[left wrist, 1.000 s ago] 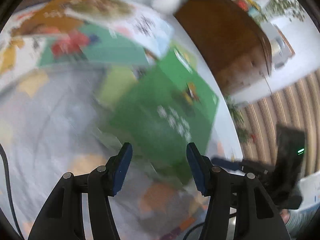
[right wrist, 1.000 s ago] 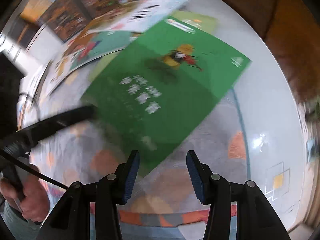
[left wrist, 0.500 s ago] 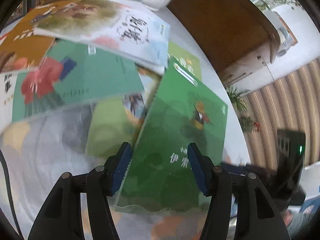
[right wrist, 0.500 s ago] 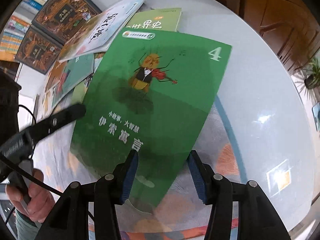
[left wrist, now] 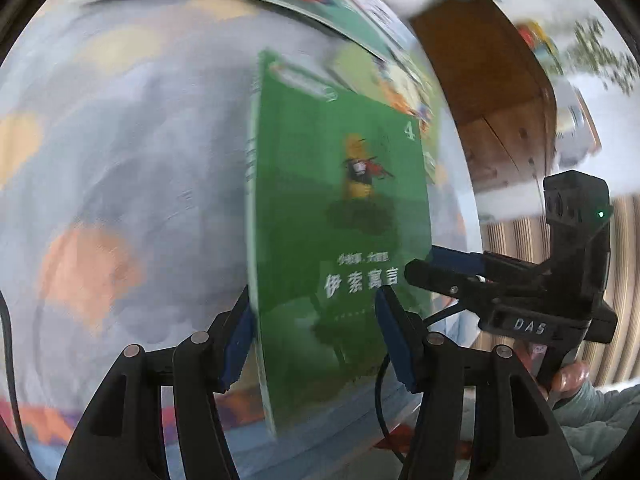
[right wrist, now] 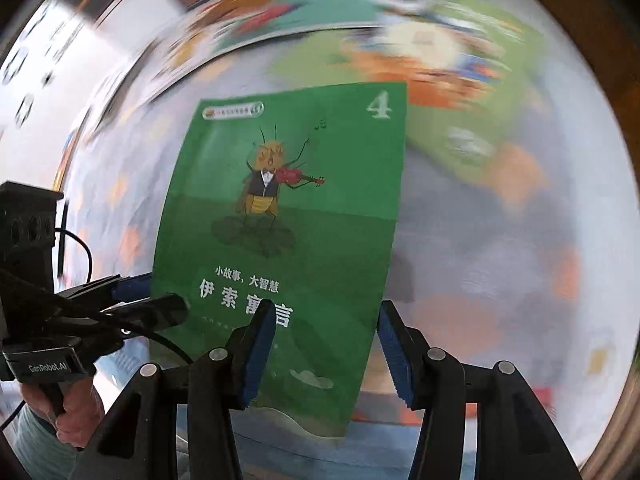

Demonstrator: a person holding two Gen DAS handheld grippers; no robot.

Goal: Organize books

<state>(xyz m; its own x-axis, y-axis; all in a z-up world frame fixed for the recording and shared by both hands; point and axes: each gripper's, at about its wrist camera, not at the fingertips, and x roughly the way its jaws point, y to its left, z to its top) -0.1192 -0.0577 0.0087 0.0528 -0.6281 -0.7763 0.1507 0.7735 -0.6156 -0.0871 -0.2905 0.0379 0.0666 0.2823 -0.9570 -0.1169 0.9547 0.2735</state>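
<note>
Swung away from the heap it lay against half a second ago, the green book (left wrist: 344, 216) now shows upright in both views over the grey patterned cloth (left wrist: 120, 160) on the table, its cover with a violin-playing insect and the number 4 facing the cameras. In the left wrist view the left tongs (left wrist: 312, 304) stand parted at the bottom centre, one pad against the book's spine edge and the other in front of the lower cover; they are not clenched on it. At right of that frame the right tongs (left wrist: 424, 266) straddle the book's other side edge, one finger in front of the cover and one behind. The right wrist view shows the same from the other side: the right tongs (right wrist: 324, 312), jaws parted, bracket the book's (right wrist: 280, 220) lower right edge, while the left tongs (right wrist: 160, 296) reach in from the left across its left edge, a hand (right wrist: 76, 412) gripping the handle below. Blurred other books (left wrist: 320, 8) streak across the top of the frame, beside a brown wooden cabinet (left wrist: 480, 92) at upper right.
</note>
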